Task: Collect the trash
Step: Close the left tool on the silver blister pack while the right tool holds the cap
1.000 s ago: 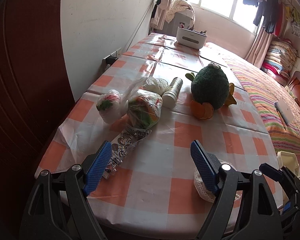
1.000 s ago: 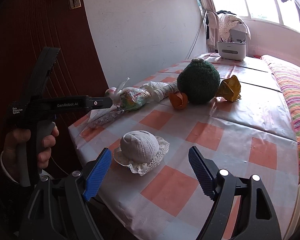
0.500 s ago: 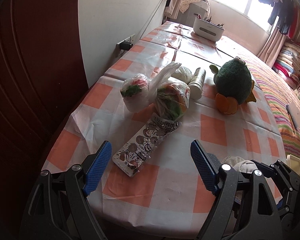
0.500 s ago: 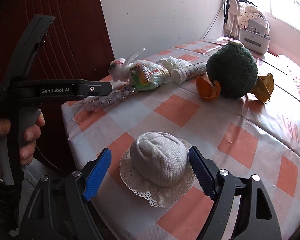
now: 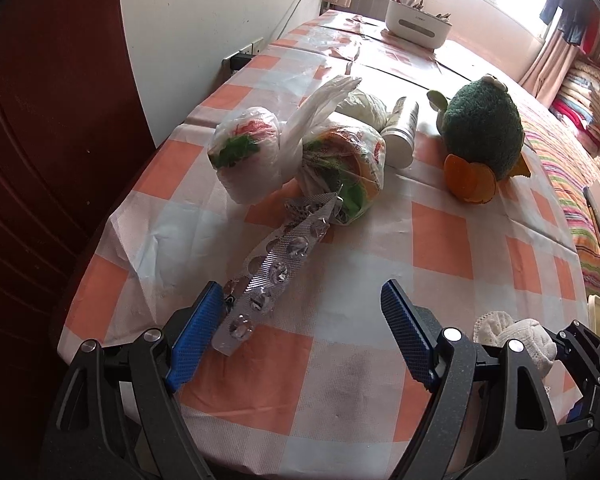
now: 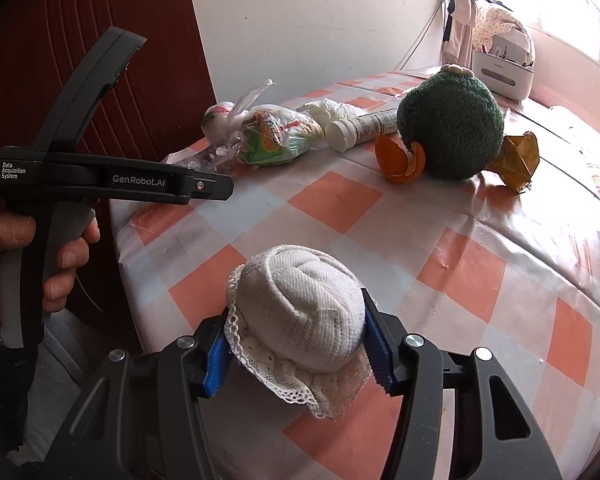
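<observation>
A white rolled cloth bundle with a lace rim [image 6: 296, 280] sits near the front edge of the orange-checked table [image 6: 480, 240]. My right gripper [image 6: 294, 332] is closing on it, and both blue pads touch its sides. Between the fingers of my open left gripper [image 5: 300, 292] lies a silver blister pack [image 5: 268, 272], close to the left pad. Past it are two knotted plastic bags of wrappers [image 5: 340, 168], a white bottle [image 5: 400, 132], a crumpled white wad [image 5: 360, 106] and orange peel [image 5: 468, 176].
A green plush toy [image 5: 480, 132] stands mid-table with a yellow wrapper [image 6: 516, 160] behind it. There is a white box [image 5: 416, 26] at the far end. A striped bed [image 5: 572, 168] runs along the right, and a wall and a red door stand on the left. A hand [image 6: 4, 248] holds the left gripper's handle.
My right gripper moved in over the white bundle and its jaws narrowed onto it. The left gripper came down and forward, so the blister pack now lies between its fingers.
</observation>
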`<state>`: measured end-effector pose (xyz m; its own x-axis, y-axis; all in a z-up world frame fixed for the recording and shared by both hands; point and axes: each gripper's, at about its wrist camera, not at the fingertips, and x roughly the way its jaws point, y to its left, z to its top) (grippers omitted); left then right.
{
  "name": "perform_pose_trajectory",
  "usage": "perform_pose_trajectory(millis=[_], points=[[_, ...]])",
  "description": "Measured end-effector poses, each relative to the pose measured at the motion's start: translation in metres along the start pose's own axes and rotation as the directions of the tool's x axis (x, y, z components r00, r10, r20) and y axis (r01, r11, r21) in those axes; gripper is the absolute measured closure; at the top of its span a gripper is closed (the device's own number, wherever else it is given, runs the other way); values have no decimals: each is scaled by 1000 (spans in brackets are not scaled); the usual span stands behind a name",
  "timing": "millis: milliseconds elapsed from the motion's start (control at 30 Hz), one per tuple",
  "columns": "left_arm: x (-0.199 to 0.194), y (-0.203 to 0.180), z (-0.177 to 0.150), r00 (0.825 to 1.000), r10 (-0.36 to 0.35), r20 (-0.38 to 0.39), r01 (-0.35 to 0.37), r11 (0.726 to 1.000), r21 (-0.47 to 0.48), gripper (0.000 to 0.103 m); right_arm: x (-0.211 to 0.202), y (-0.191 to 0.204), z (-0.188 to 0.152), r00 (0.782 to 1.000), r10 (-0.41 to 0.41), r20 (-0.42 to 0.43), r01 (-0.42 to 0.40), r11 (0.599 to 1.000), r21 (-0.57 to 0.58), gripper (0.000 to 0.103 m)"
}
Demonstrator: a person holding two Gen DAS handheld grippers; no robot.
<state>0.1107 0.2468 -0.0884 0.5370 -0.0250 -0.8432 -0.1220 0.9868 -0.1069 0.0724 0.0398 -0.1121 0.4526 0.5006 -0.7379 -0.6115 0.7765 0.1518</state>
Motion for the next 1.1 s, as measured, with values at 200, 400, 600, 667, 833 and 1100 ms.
perform_pose_trajectory(millis=[200,400,600,667,833,1100], points=[[0,-5,1,1000,-14,14,14,1000,-17,24,-8,-20,-5,999,37,21,-38,995,92,49],[2,-17,0,998,45,32,-46,999,22,41,-17,-36,-9,999,25,43,-32,988,150,49],[1,-31,-4,997,65,46,-68,995,68,62,-24,-45,-12,998,16,62,-27,983,182,49],[0,-37,-6,997,57,48,-60,995,82,67,-27,-47,-14,997,9,71,-23,981,191,49],[-1,-50,-9,998,23,52,-29,994,107,75,-34,-54,-16,996,-6,88,-12,978,208,49],[-3,-59,-9,997,-48,52,42,993,108,89,-42,-61,-19,994,-28,105,3,972,233,49]])
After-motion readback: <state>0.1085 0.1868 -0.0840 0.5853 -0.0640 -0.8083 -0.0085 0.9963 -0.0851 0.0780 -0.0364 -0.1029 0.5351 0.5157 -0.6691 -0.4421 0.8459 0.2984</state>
